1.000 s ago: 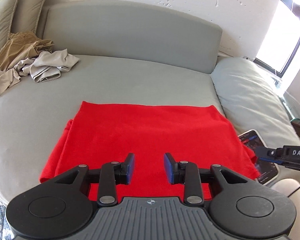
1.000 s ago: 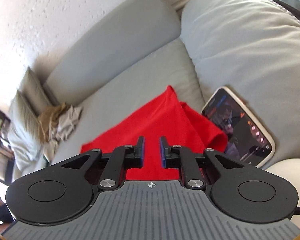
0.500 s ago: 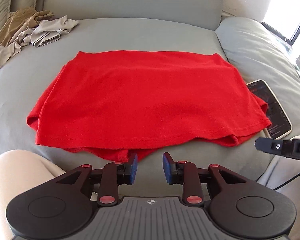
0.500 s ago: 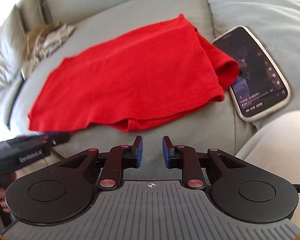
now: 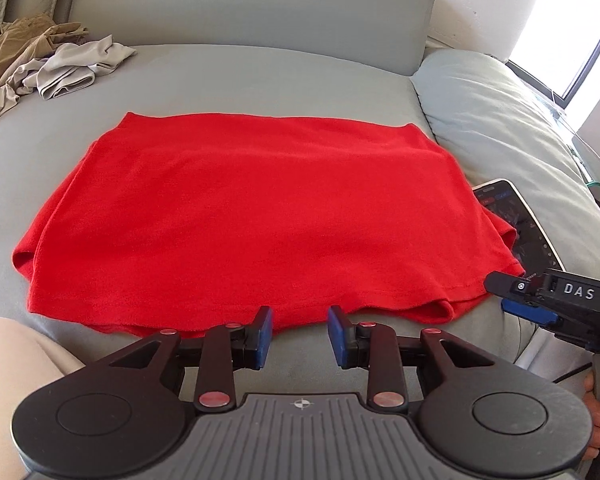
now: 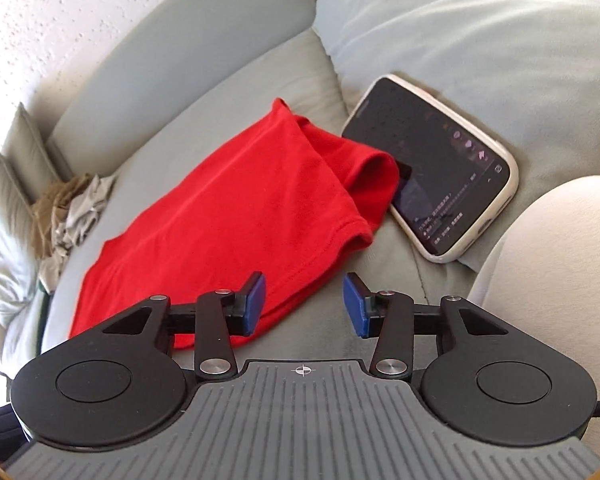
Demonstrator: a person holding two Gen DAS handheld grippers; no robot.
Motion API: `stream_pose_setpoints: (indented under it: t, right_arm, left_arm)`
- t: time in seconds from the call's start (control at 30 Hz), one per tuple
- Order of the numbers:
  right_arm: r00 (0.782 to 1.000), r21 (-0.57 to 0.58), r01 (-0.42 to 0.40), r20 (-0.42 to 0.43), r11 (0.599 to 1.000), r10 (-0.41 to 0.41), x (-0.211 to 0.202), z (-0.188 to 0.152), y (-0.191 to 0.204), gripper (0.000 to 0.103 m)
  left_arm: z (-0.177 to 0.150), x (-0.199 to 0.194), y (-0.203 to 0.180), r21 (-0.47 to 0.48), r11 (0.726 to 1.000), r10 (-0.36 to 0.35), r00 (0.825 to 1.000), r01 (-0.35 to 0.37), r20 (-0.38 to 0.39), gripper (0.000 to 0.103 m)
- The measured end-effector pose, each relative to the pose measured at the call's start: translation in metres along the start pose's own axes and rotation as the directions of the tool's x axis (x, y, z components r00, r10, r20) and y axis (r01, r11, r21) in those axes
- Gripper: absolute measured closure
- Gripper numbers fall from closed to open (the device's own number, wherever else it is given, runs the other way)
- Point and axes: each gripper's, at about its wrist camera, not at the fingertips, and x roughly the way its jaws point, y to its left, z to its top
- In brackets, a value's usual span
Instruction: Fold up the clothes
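A red garment (image 5: pixel 256 216) lies flat on the grey sofa seat (image 5: pixel 260 84), folded into a wide rectangle. My left gripper (image 5: pixel 299 334) stands open just short of the garment's near hem, holding nothing. My right gripper (image 6: pixel 303 303) is open too, at the garment's (image 6: pixel 236 216) near right corner; its left finger overlaps the cloth edge and its right finger is over bare seat. In the left wrist view the right gripper (image 5: pixel 504 292) shows from the side at the right, close to the same corner.
A phone (image 6: pixel 440 176) with a lit screen lies on the seat right of the garment, its near end partly under the red cloth. A heap of beige and tan clothes (image 5: pixel 48 64) sits at the back left. A person's knee (image 6: pixel 556 264) is at the right, another (image 5: pixel 16 384) at the left.
Both grippers lifted and tilted away, then came back low to the garment's near edge. The right gripper's jaws have widened. The garment has not moved.
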Motion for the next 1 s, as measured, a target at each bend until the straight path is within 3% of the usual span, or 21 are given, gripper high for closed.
stream_pose_setpoints:
  t: [0.17, 0.33, 0.73, 0.8, 0.87, 0.93, 1.0]
  right_arm:
    - [0.999, -0.008, 0.014, 0.039, 1.000, -0.014, 0.019, 0.002, -0.001, 0.057]
    - [0.997, 0.095, 0.010, 0.073, 0.995, -0.017, 0.037, 0.013, -0.014, 0.063]
    - [0.989, 0.194, -0.037, 0.149, 0.980, 0.007, 0.054, 0.020, -0.026, 0.062]
    - [0.988, 0.197, -0.041, 0.154, 0.980, 0.010, 0.054, 0.021, -0.026, 0.066]
    - [0.988, 0.198, -0.046, 0.153, 0.979, 0.016, 0.053, 0.022, -0.026, 0.080]
    - [0.989, 0.169, -0.033, 0.151, 0.985, 0.007, 0.050, 0.025, -0.021, 0.089]
    - [0.989, 0.132, -0.012, 0.149, 0.991, -0.007, 0.048, 0.028, -0.013, 0.091]
  left_arm:
    - [0.001, 0.002, 0.001, -0.001, 1.000, -0.004, 1.000, 0.004, -0.014, 0.073]
    - [0.001, 0.004, 0.003, -0.003, 1.000, -0.009, 1.000, 0.009, -0.029, 0.074]
    - [0.000, 0.000, 0.005, -0.014, 1.000, -0.024, 0.999, 0.024, -0.028, 0.073]
    - [0.000, -0.003, 0.007, -0.022, 0.999, -0.027, 0.999, 0.026, -0.021, 0.073]
    - [0.000, -0.005, 0.009, -0.030, 0.999, -0.029, 0.999, 0.029, -0.014, 0.073]
    - [0.000, -0.008, 0.011, -0.038, 0.999, -0.032, 0.999, 0.031, -0.007, 0.073]
    - [0.001, -0.012, 0.014, -0.049, 0.998, -0.035, 0.999, 0.036, 0.005, 0.073]
